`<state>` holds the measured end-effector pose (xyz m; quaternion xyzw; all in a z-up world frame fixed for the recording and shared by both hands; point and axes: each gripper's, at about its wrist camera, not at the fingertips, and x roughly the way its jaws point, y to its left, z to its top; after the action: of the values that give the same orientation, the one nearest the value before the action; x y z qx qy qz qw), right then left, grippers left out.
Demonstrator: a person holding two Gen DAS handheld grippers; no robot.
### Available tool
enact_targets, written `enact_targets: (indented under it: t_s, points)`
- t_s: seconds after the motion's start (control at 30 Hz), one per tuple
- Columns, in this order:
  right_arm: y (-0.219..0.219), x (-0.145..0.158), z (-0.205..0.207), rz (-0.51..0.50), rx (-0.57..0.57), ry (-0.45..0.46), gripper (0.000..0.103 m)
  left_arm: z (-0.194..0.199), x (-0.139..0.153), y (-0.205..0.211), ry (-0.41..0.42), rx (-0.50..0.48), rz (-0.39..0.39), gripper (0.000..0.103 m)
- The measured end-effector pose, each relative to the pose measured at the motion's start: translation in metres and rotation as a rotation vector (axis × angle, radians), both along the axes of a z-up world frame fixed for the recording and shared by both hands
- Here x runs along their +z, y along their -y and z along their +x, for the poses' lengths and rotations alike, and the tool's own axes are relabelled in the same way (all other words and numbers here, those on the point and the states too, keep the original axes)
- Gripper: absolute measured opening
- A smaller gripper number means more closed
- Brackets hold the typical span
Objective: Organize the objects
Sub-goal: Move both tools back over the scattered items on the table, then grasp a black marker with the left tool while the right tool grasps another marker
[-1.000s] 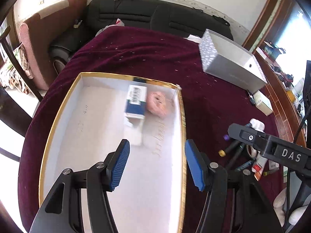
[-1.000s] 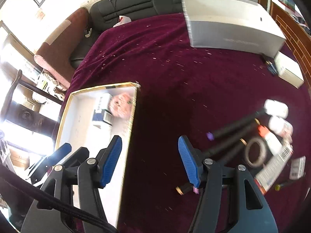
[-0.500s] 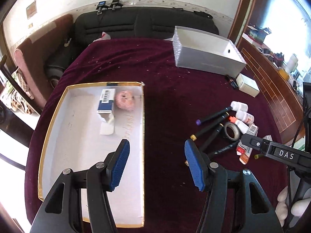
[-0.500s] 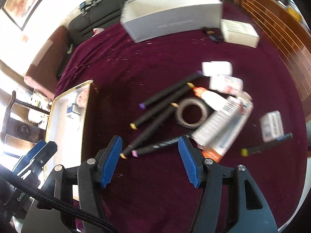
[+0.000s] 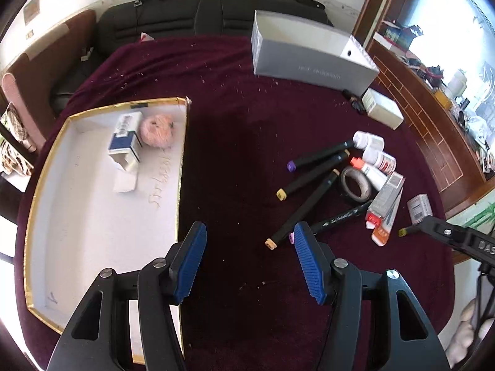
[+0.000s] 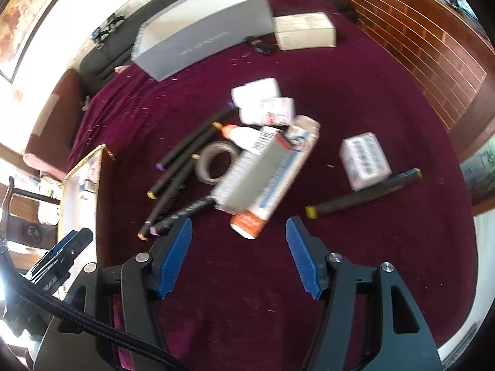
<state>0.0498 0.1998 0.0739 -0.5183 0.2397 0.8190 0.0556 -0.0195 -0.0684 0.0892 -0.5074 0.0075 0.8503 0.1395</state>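
Observation:
A gold-rimmed white tray [image 5: 92, 232] lies at the table's left and holds a blue-and-white box [image 5: 123, 140] and a pink round object [image 5: 156, 131]. A pile at the right holds black markers [image 5: 312, 179], a tape roll [image 5: 355, 184], white bottles [image 5: 376, 154] and a long orange-and-white box [image 6: 272, 176]. My left gripper [image 5: 249, 247] is open and empty over bare cloth between tray and markers. My right gripper [image 6: 238, 244] is open and empty just short of the long box. The tray also shows in the right wrist view [image 6: 77, 191].
A large grey box [image 5: 309, 58] stands at the back of the maroon table [image 5: 235, 142], with a small white box [image 5: 382, 108] beside it. A small barcode box [image 6: 365, 160] and a lone black marker [image 6: 365, 198] lie at the right. A black sofa [image 5: 201, 15] stands behind.
Both grippers have swung right, from over the tray toward the pile of markers and boxes. Both stayed open and empty.

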Motion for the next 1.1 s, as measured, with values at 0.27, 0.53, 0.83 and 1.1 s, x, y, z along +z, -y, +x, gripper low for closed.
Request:
enact_targets:
  t_s: [0.27, 0.53, 0.83, 1.1]
  points:
    - [-0.034, -0.019, 0.021, -0.035, -0.091, 0.048, 0.063, -0.017, -0.022, -0.046, -0.034, -0.190, -0.063, 0.053]
    - [-0.045, -0.019, 0.032, -0.018, -0.112, 0.055, 0.063, -0.041, -0.066, -0.072, 0.087, -0.192, -0.035, 0.052]
    - [-0.050, -0.032, 0.034, -0.037, -0.111, 0.082, 0.063, -0.044, -0.070, -0.102, 0.076, -0.248, -0.088, 0.022]
    - [-0.046, -0.030, 0.030, -0.030, -0.082, 0.081, 0.063, -0.033, -0.074, -0.112, 0.004, -0.259, -0.130, 0.028]
